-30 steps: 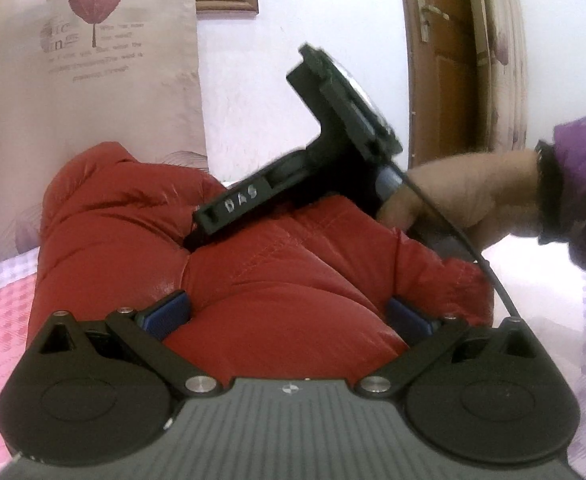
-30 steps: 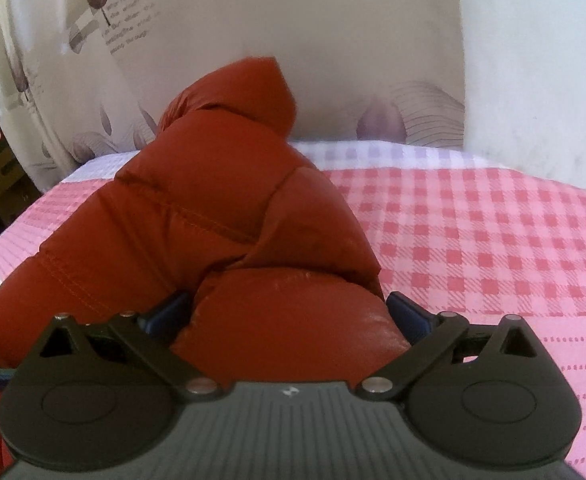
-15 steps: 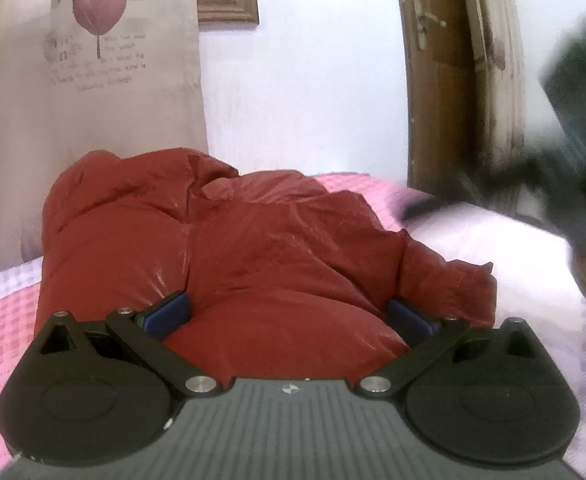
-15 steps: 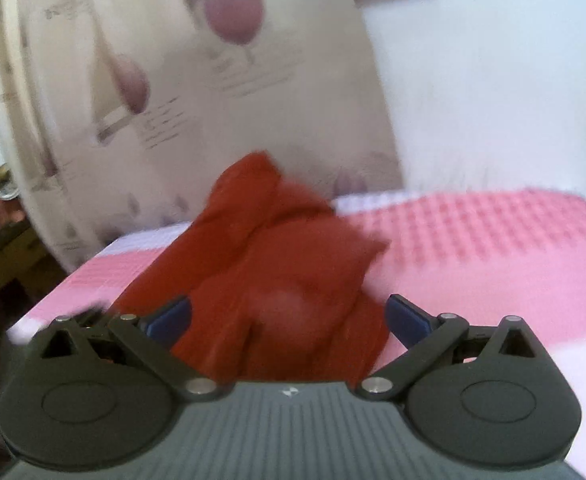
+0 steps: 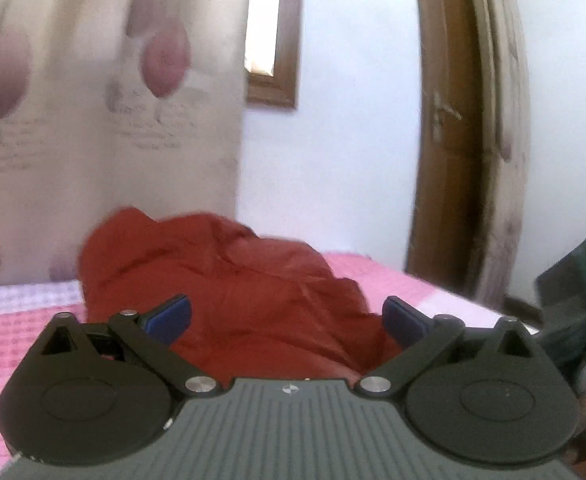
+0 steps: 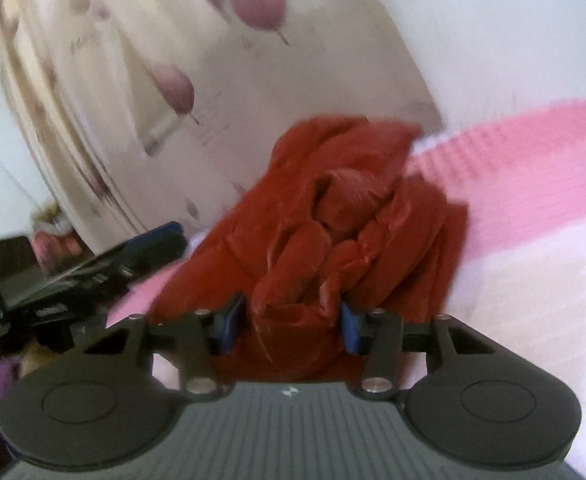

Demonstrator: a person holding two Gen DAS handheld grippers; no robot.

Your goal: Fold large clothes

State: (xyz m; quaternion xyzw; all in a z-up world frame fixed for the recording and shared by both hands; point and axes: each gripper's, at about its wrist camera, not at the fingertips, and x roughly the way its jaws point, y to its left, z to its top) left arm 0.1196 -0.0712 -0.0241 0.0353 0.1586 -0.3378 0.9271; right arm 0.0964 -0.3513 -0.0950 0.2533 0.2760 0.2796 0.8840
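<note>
A red puffer jacket lies bunched on the pink checked bed. My left gripper is open, with the jacket lying beyond and between its blue pads, not pinched. In the right wrist view my right gripper has its pads closed in on a thick fold of the jacket, gripping it. The left gripper's body shows at the left of that view. The right gripper's body shows at the right edge of the left wrist view.
A beige curtain with purple leaf prints hangs behind the bed. A wooden door stands at the right and a wood-framed window is above. The white wall lies between them.
The right gripper narrowed from wide open onto a fold of the jacket and tilted. The left gripper pulled back and up from the jacket, which now looks smaller and farther away.
</note>
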